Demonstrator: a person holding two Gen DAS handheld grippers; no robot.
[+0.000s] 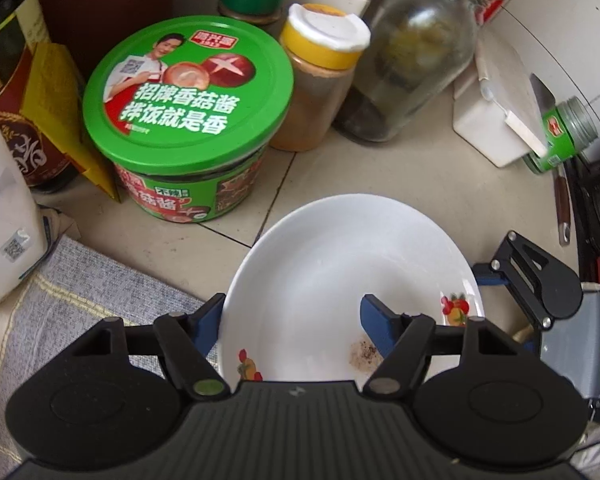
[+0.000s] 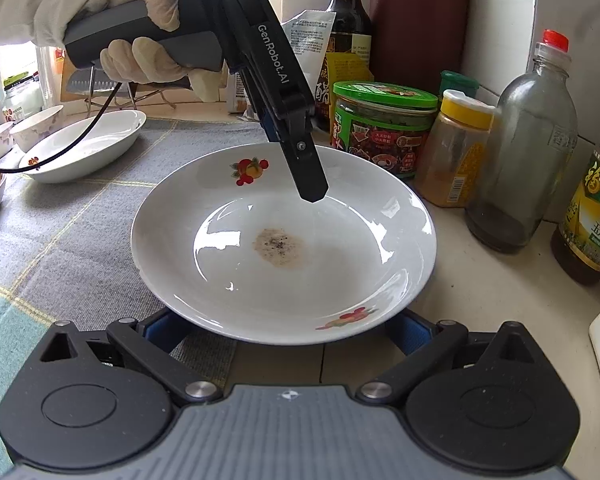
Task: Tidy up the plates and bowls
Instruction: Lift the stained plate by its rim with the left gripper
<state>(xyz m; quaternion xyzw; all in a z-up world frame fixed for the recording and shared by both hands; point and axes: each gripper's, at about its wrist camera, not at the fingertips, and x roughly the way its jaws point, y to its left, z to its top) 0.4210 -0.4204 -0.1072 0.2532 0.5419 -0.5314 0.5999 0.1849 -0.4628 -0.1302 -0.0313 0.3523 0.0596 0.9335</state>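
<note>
A white deep plate [image 2: 284, 240] with fruit prints and a brown stain in its middle is at the edge of a grey cloth; it also shows in the left wrist view [image 1: 340, 264]. My left gripper [image 1: 292, 316] straddles its rim, one finger outside and one inside, jaws wide apart; it shows from the side in the right wrist view [image 2: 306, 172]. My right gripper [image 2: 276, 330] is open, its blue fingers mostly hidden under the plate's near rim. Another white plate [image 2: 88, 144] and small bowls [image 2: 32, 124] sit at the far left.
A green-lidded sauce jar [image 1: 188, 120], a yellow-capped spice jar [image 1: 316, 80], a glass bottle [image 1: 416, 56] and a dark soy bottle [image 2: 346, 40] crowd the counter behind the plate. An oil bottle [image 2: 592, 216] stands at right. A white box [image 1: 496, 120] lies near the stove.
</note>
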